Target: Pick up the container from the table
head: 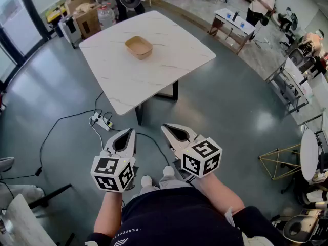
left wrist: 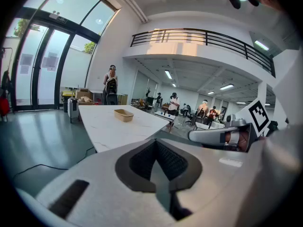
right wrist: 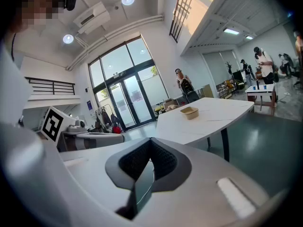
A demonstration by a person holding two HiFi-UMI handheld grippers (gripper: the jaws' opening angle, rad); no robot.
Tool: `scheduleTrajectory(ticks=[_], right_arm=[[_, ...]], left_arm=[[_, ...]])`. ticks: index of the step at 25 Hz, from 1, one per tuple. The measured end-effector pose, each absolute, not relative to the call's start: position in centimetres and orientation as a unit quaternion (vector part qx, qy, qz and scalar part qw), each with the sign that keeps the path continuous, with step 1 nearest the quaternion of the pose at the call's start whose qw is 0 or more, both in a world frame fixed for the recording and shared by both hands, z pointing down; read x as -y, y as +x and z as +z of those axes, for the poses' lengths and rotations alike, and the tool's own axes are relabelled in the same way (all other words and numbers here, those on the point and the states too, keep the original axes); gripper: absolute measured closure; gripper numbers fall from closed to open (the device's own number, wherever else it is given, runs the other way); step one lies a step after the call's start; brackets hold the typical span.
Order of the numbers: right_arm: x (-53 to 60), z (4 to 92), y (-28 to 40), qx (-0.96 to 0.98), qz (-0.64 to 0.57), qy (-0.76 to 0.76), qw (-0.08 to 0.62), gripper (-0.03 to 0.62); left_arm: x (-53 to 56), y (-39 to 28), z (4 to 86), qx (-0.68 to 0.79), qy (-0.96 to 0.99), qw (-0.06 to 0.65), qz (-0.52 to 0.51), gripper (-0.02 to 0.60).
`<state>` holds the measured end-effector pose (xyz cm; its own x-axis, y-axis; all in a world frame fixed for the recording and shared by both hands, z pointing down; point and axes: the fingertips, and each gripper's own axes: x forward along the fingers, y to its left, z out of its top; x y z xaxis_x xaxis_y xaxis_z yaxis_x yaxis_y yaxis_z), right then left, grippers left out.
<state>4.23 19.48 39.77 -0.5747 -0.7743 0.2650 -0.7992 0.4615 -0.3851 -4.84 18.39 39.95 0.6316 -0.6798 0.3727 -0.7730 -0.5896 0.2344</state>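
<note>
A shallow tan container [head: 139, 47] sits on the white marble-top table [head: 154, 76], toward its far side. It also shows small and distant as the container [left wrist: 123, 114] in the left gripper view and the container [right wrist: 189, 112] in the right gripper view. Both grippers hover over the floor well short of the table, close to the person's body. My left gripper [head: 131, 131] is shut with nothing in it. My right gripper [head: 164, 127] is shut and empty too, and the two point toward the table side by side.
A power strip with cables [head: 101, 121] lies on the floor by the table's near corner. Cardboard boxes [head: 84, 14] and a water bottle [head: 106, 17] stand beyond the table. A side table [head: 233, 23] and people are at the back right, a gold wire frame [head: 279, 160] at the right.
</note>
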Motion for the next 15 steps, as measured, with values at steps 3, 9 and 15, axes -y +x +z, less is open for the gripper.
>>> scheduleTrajectory(ticks=[3, 9, 15], right_arm=[[-19.4, 39.9, 5.1, 0.856, 0.243, 0.455, 0.029, 0.594], [-19.1, 39.9, 6.5, 0.866, 0.257, 0.429, 0.016, 0.592], [-17.8, 40.9, 8.0, 0.873, 0.251, 0.417, 0.023, 0.592]], left_arm=[[-18.4, -3.8, 40.0, 0.413, 0.882, 0.191, 0.122, 0.586], [-18.1, -1.9, 40.4, 0.419, 0.877, 0.196, 0.127, 0.585], [-17.6, -0.6, 41.1, 0.43, 0.873, 0.189, 0.132, 0.586]])
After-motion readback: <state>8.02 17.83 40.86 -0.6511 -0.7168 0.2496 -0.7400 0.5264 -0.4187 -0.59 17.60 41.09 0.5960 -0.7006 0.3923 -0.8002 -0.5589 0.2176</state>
